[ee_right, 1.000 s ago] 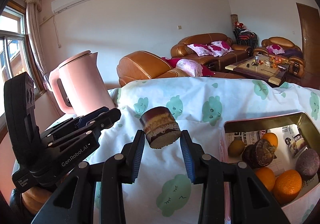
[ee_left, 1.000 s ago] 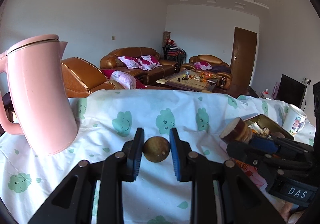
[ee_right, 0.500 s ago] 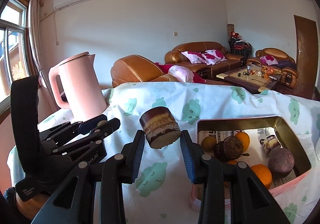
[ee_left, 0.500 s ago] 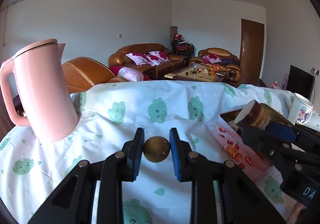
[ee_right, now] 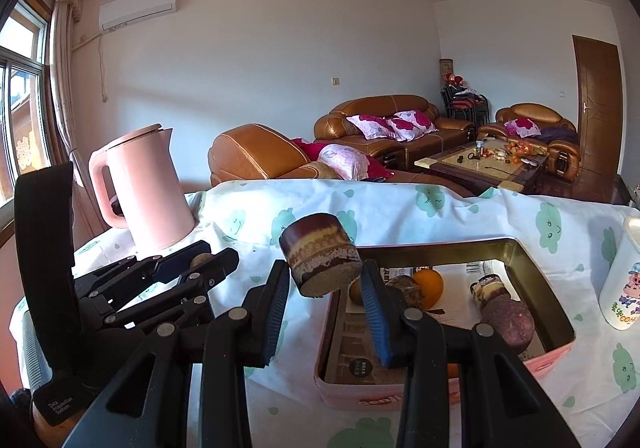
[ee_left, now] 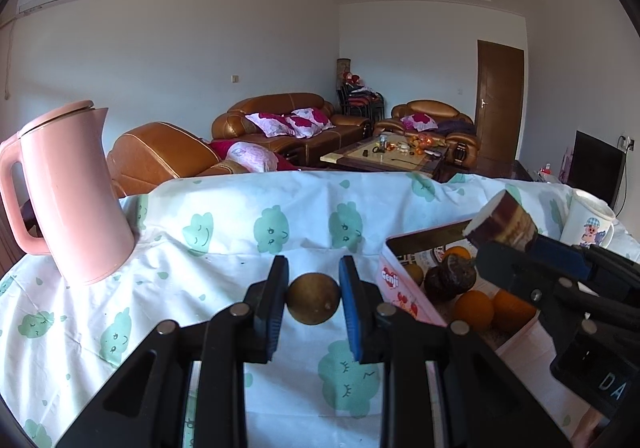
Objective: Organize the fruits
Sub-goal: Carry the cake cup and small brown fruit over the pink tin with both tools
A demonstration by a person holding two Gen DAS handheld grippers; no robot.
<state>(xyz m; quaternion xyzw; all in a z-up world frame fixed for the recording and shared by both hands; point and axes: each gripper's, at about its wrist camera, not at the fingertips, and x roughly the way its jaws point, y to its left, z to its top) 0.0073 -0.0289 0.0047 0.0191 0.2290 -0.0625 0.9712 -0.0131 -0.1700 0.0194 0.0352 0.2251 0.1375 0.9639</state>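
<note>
My left gripper (ee_left: 313, 299) is shut on a small round brown fruit (ee_left: 313, 298) and holds it above the tablecloth, just left of the pink tin (ee_left: 400, 288). My right gripper (ee_right: 325, 284) is shut on a short brown-and-cream sugarcane piece (ee_right: 320, 258) and holds it above the tin's left rim (ee_right: 432, 246). In the tin lie oranges (ee_right: 429, 284), a dark purple fruit (ee_right: 508, 322), another sugarcane piece (ee_right: 490, 286) and other fruits. The right gripper also shows in the left wrist view (ee_left: 504, 244), and the left gripper in the right wrist view (ee_right: 200, 260).
A pink kettle (ee_left: 68, 200) stands at the table's back left. A white cartoon mug (ee_right: 624, 280) stands right of the tin. The table wears a white cloth with green cloud prints (ee_left: 240, 232). Sofas and a coffee table lie beyond.
Both grippers have pulled back and tilted down, each still holding its item. The tin and its fruits show more fully. The right gripper now hangs over the tin's left rim.
</note>
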